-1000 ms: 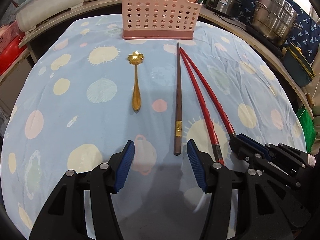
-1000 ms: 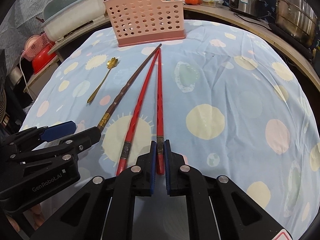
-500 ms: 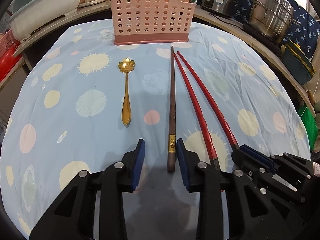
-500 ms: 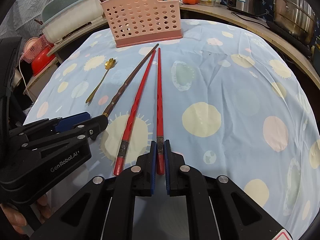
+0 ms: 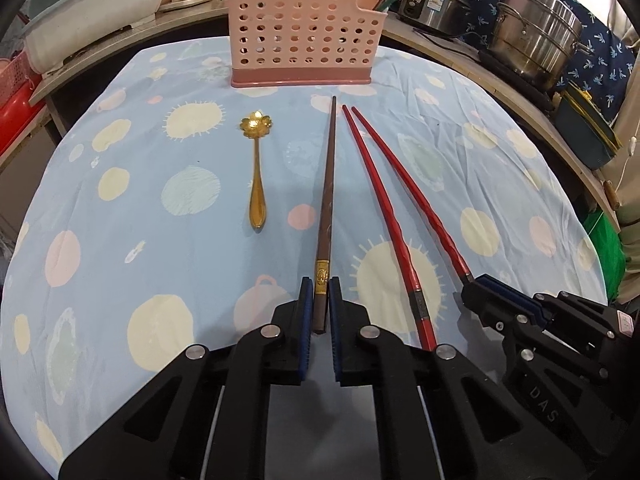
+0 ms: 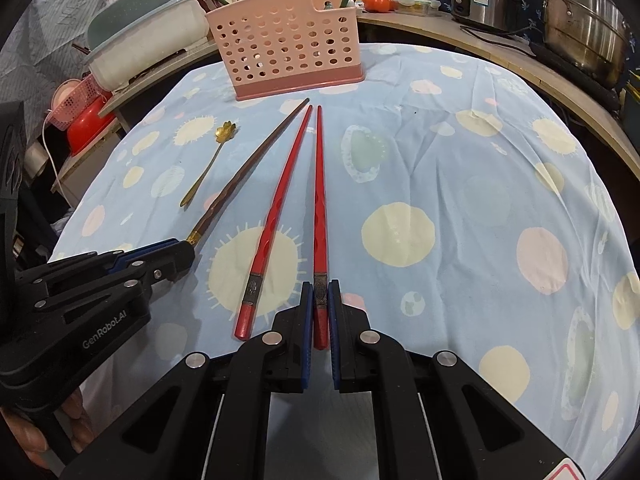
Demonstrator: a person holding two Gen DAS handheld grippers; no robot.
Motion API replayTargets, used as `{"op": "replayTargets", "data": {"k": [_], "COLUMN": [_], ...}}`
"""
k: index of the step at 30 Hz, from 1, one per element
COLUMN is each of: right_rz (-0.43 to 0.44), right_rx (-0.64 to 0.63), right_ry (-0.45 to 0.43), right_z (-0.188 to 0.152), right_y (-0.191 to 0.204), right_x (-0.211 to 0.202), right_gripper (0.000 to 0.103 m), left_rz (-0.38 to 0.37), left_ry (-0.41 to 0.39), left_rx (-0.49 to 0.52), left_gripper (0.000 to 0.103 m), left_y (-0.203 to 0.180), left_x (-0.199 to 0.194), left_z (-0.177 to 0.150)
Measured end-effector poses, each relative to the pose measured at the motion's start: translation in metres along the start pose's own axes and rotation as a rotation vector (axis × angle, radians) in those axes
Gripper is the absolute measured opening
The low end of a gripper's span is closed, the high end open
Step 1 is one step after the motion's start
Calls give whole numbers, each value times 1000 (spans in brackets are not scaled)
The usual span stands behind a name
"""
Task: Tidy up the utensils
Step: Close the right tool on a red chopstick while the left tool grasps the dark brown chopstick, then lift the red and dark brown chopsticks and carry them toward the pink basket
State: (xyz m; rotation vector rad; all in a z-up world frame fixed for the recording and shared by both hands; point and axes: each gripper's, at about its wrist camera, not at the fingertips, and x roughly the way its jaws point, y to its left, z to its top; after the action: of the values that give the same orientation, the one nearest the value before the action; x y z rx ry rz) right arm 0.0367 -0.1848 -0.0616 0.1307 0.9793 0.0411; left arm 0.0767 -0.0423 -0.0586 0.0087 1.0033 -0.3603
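Observation:
My left gripper (image 5: 319, 307) is shut on the near end of a brown chopstick (image 5: 327, 200), which lies on the blue spotted cloth and points at the pink perforated holder (image 5: 302, 28). My right gripper (image 6: 320, 312) is shut on the near end of a red chopstick (image 6: 319, 192). A second red chopstick (image 6: 276, 216) lies loose just left of it. A gold flower-headed spoon (image 5: 257, 168) lies left of the brown chopstick. The holder also shows in the right wrist view (image 6: 288, 40), as does the left gripper (image 6: 176, 254) at lower left.
The round table's cloth (image 5: 120, 208) drops off at its edges. Steel pots (image 5: 536, 28) and a rice cooker (image 5: 436, 4) stand on the counter at the back right. A pale tub (image 5: 92, 4) and red baskets (image 6: 84, 112) sit at the back left.
My left gripper has moved forward around the brown chopstick's near end and closed on it. My right gripper has stayed shut on the red chopstick.

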Motion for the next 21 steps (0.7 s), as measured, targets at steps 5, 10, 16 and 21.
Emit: {"op": "replayTargets", "data": {"k": [5, 10, 16, 21], "right_rz": [9, 21, 34, 44], "right_rx": [8, 23, 32, 35], "right_ry": [-30, -79, -142, -197], "right_z": [1, 8, 21, 32], "right_y": [-2, -5, -4, -3], "right_x": [-17, -42, -71, -94], "right_gripper": [7, 7, 7, 7], "left_rz": [7, 18, 36, 36], "left_ry": [-30, -72, -124, -165], "left_rx": [-8, -13, -21, -18], "left_gripper": [7, 7, 7, 7], "left_y": [4, 7, 8, 6], "left_x": [-23, -49, -77, -98], "left_z": [3, 11, 23, 33]}}
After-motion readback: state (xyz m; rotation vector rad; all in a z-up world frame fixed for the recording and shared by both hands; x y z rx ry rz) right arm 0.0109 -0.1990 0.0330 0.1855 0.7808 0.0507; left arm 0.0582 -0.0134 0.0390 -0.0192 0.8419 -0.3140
